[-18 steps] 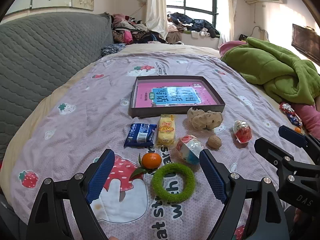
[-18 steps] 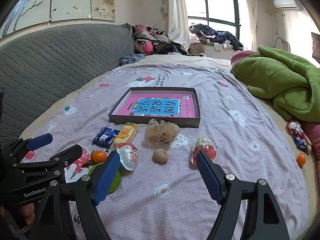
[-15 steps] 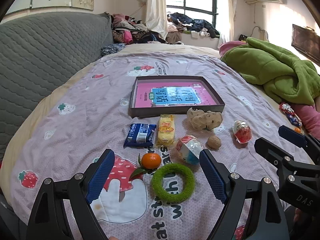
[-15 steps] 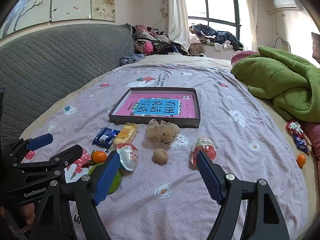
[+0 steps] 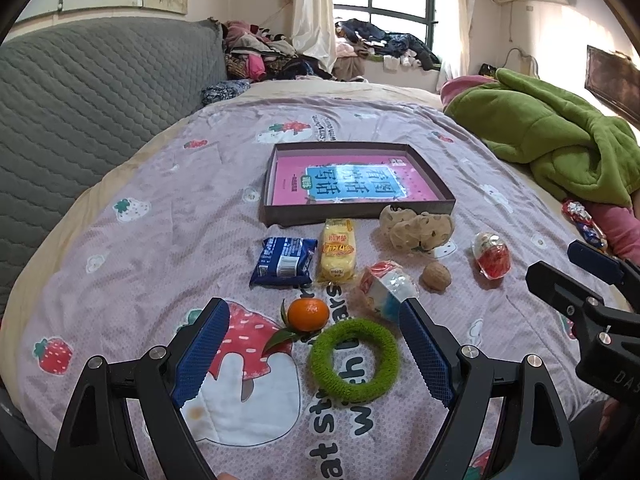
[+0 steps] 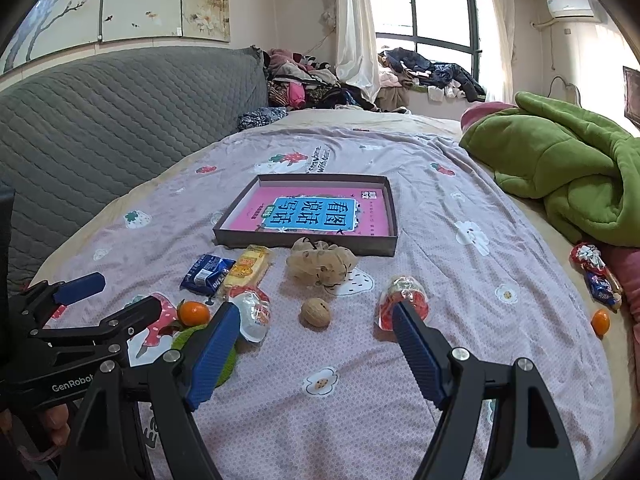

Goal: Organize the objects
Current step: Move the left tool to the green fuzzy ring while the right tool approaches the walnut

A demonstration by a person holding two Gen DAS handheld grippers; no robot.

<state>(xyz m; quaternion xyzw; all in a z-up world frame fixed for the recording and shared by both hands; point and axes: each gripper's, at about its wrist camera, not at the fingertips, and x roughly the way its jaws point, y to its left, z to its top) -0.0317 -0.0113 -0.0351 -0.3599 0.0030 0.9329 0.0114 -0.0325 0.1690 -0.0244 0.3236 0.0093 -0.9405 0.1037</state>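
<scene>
A dark shallow box [image 5: 280,216] [image 6: 224,236] holding a pink book lies on the bedspread. In front of it lie a blue snack pack [image 5: 285,262], a yellow snack pack [image 5: 338,255], a beige scrunchie [image 5: 416,226], a walnut [image 5: 435,276], two wrapped sweets [image 5: 386,290] [image 5: 492,255], a tangerine [image 5: 308,314] and a green fuzzy ring [image 5: 355,360]. My left gripper [image 5: 314,354] is open and empty, its fingers either side of the ring and tangerine. My right gripper [image 6: 316,354] is open and empty, just short of the walnut [image 6: 315,312] and red sweet [image 6: 404,300].
A green blanket [image 5: 552,140] is heaped at the right. More sweets [image 6: 596,272] and a small tangerine [image 6: 600,322] lie near the right edge. A grey quilted headboard [image 5: 80,112] runs along the left. Clothes are piled by the window.
</scene>
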